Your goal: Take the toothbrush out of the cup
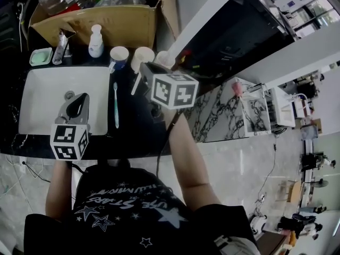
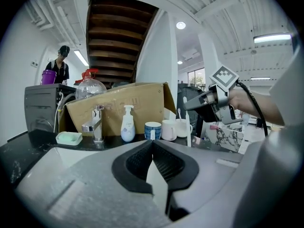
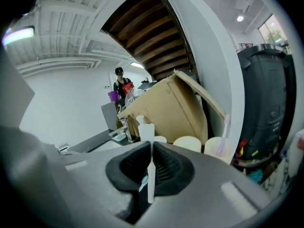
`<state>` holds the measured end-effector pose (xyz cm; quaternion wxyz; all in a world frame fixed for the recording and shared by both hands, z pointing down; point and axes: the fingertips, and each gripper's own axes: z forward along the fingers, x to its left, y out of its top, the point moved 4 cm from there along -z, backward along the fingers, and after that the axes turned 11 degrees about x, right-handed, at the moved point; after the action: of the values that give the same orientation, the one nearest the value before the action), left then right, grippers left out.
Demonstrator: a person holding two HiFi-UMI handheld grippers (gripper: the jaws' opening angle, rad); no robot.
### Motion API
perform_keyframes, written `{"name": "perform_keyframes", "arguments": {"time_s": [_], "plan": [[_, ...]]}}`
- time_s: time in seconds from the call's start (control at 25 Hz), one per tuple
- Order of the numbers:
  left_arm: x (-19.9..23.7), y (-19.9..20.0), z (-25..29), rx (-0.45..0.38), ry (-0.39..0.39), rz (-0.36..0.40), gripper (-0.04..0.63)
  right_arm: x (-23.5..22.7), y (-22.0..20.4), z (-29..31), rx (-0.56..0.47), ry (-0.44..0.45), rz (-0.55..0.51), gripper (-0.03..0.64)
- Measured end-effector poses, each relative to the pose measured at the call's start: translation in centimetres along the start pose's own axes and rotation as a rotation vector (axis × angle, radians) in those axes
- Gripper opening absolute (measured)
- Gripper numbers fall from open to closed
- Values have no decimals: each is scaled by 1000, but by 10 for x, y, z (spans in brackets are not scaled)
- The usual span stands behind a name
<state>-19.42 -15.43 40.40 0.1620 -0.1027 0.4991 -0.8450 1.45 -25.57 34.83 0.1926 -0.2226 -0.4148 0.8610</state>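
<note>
The left gripper [image 2: 152, 144] hangs over the white sink [image 1: 42, 100] with its jaws pressed together, holding nothing. Further out, the right gripper [image 3: 151, 148] pinches a thin white toothbrush [image 3: 150, 182], out of its cup, above the dark counter [image 1: 135, 126]. Round white cups [image 1: 142, 55] stand along the counter's back edge.

Rear of counter: a cardboard box [image 1: 106, 23] is standing behind a white pump bottle [image 1: 96, 42], a chrome faucet [image 1: 62, 48] and a green soap dish [image 1: 40, 56], all bordering the white sink [image 1: 48, 102].
</note>
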Motion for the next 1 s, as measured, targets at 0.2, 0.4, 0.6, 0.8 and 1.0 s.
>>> {"name": "perform_keyframes", "arguments": {"time_s": [0.2,0.4,0.6,0.8,1.0], "plan": [[-7,-4,0,13,-11,-1,9,7,-43,18,138,139,112,15],[-9,-7,0,25,-15,2,9,11,-65,28,187,174,170,15],[-9,-9,0,35,-19,14,9,10,-78,39,208,170,239,17],[-11,-10,4,47,-31,24,9,2,-94,53,223,134,343,21],[-10,-10,9,51,-42,26,9,3,-110,67,274,94,351,26]]}}
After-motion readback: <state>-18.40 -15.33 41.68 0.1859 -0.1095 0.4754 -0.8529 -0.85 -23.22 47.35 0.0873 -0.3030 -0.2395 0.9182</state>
